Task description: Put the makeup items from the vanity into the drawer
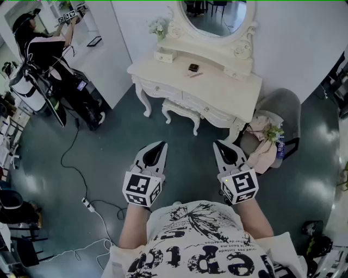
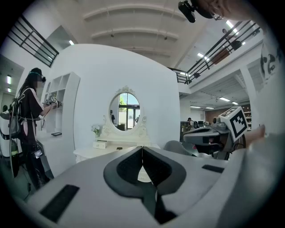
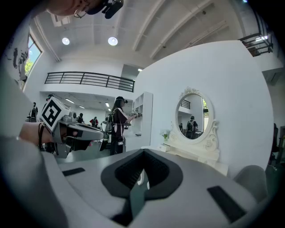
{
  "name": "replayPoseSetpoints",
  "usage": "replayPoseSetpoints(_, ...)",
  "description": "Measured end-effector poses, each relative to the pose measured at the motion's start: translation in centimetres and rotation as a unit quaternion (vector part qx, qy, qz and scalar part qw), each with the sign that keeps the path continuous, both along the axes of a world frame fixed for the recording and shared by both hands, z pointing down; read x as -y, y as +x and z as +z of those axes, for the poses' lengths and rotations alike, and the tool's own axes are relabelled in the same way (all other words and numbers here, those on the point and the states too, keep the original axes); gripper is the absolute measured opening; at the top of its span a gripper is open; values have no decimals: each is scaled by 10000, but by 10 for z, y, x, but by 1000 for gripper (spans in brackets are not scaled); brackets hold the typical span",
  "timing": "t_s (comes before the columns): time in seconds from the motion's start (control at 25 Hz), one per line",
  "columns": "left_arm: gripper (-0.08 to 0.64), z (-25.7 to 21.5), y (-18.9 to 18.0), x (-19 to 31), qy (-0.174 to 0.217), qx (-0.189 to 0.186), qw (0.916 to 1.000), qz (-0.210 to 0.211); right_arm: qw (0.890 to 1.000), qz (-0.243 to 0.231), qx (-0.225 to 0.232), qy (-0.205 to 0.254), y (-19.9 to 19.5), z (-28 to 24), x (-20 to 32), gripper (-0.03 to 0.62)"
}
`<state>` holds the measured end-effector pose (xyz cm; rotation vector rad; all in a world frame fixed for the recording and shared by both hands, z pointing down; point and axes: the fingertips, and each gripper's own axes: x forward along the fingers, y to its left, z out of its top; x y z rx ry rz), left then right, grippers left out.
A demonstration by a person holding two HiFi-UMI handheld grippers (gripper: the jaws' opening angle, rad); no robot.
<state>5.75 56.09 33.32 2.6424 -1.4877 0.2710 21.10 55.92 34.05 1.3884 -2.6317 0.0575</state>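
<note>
Cream-white wood made the vanity (image 1: 228, 89), which stood against the wall, well ahead of the person. On its top lay the makeup items: a small dark compact (image 1: 193, 67) and, just beside it, a thin pink stick (image 1: 195, 74). Both were near the middle of the top, in front of the oval mirror (image 1: 217, 16). A small drawer (image 1: 164, 55) at the left of the mirror stood pulled out a little, and a bunch of pale flowers (image 1: 158, 27) was behind it. A matching stool (image 1: 182, 111) was under the vanity, and a grey chair (image 1: 285, 103) with clothes on it stood at the right side.

The left gripper (image 1: 161, 144) and the right gripper (image 1: 218, 144) were held side by side, low in front of the person's body, over the dark floor (image 1: 109, 146) and well apart from the vanity. Each pointed toward the vanity. The jaws of both were pressed together, and nothing was between them. Another person (image 1: 41, 51) stood at white shelves far to the left, and a white power strip (image 1: 86, 204) lay on the floor.
</note>
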Motion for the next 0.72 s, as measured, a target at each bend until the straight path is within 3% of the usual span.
replayPoseSetpoints(0.36,20,9,-24,4,-106,5,9999,-60,9998,95,-31,-156,-22,9,0,8)
replayPoseSetpoints(0.72,21,27,-76,-10,-209,-60,9998,-50,9985,310,43,-438,-65,28,-1,8)
